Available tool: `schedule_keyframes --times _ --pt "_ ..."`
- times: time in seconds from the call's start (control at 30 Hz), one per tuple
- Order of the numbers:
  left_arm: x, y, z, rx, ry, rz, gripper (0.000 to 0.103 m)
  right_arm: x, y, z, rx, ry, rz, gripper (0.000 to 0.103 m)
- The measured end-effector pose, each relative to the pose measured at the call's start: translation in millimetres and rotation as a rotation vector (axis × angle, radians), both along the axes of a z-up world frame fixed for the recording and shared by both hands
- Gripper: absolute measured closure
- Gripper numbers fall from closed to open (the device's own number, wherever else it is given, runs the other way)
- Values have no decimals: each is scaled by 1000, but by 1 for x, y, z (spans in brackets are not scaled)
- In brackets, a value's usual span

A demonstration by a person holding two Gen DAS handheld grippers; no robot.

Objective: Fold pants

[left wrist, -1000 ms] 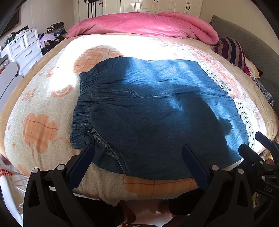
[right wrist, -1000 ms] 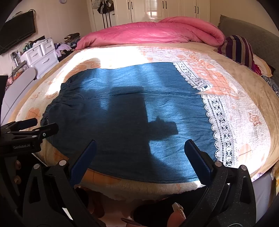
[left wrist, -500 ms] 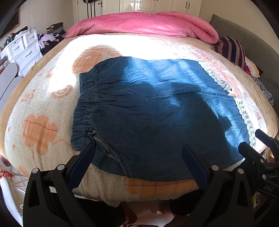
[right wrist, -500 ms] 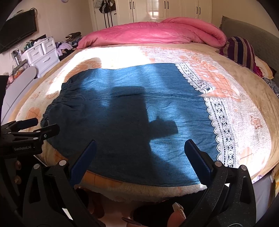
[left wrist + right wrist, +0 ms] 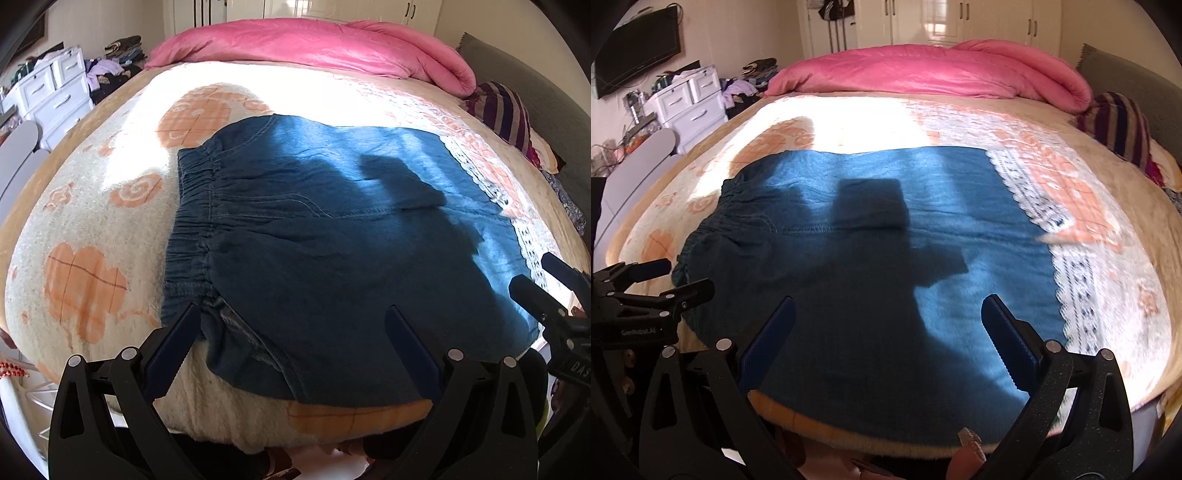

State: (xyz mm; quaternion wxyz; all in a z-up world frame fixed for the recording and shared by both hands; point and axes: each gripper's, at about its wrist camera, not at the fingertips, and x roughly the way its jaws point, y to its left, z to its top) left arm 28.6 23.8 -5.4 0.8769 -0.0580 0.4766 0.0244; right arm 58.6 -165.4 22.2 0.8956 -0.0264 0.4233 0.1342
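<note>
Blue denim pants (image 5: pixel 332 258) lie flat across the bed, elastic waistband (image 5: pixel 192 221) to the left, white lace hem (image 5: pixel 524 236) to the right. In the right wrist view the pants (image 5: pixel 868 266) fill the middle, with the lace hem (image 5: pixel 1071 280) at the right. My left gripper (image 5: pixel 291 332) is open and empty over the near waistband corner. My right gripper (image 5: pixel 886 317) is open and empty over the pants' near edge. Each gripper shows in the other's view, the right one (image 5: pixel 546 291) and the left one (image 5: pixel 665 277).
The bed carries a cream blanket with orange patterns (image 5: pixel 85 280). A pink duvet (image 5: pixel 314 48) lies at the far side, a striped pillow (image 5: pixel 506 110) at the right. White drawers (image 5: pixel 690 103) stand left of the bed. The bed's near edge (image 5: pixel 886 439) is just below the grippers.
Both grippers have moved forward over the pants' near edge, still open. The shadows on the denim have shifted. The pants have not moved.
</note>
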Motion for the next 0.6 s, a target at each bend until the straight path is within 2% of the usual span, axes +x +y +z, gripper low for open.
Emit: schedule_keyframes --times 0.2,0.4,0.6 --pt "25 25 -1 6 11 44 4 34 17 4 -29 -11 65 8" --pt "58 57 -2 1 30 99 4 75 37 6 -16 0 135 8" --pt "96 87 0 -14 23 135 4 116 55 1 -76 -8 183 8"
